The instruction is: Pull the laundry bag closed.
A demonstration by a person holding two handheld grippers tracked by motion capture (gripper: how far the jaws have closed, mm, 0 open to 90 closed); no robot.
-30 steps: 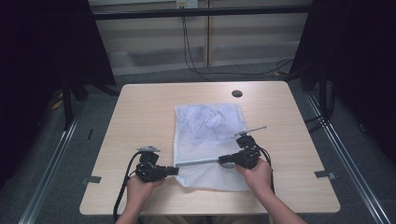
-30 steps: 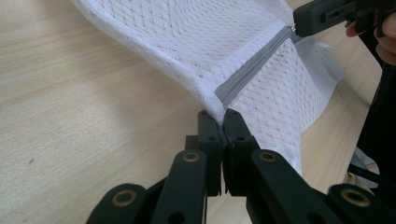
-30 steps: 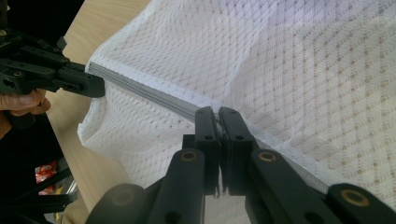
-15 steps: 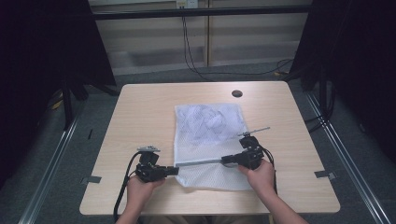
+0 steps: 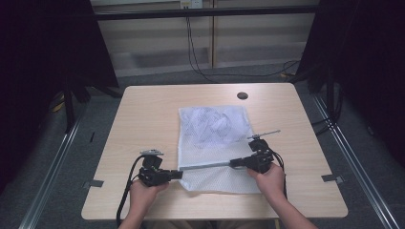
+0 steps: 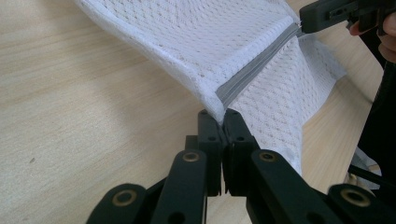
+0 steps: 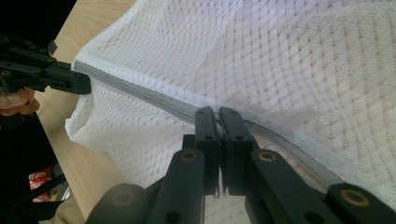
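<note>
From the high view, a white mesh laundry bag is seen lying flat in the middle of the wooden table, its grey zipper pulled taut between the left gripper and the right gripper near the table's near edge. In the left gripper view, the jaws are clamped shut on the bag's corner at the zipper's end; the netting is lifted and drapes limply, so a light, soft, easily snagged load is judged. In the right gripper view, the jaws are pinched closed on the zipper tape, probably at the slider. The stiffer tape is judged the surest hold, since loose mesh would simply stretch.
</note>
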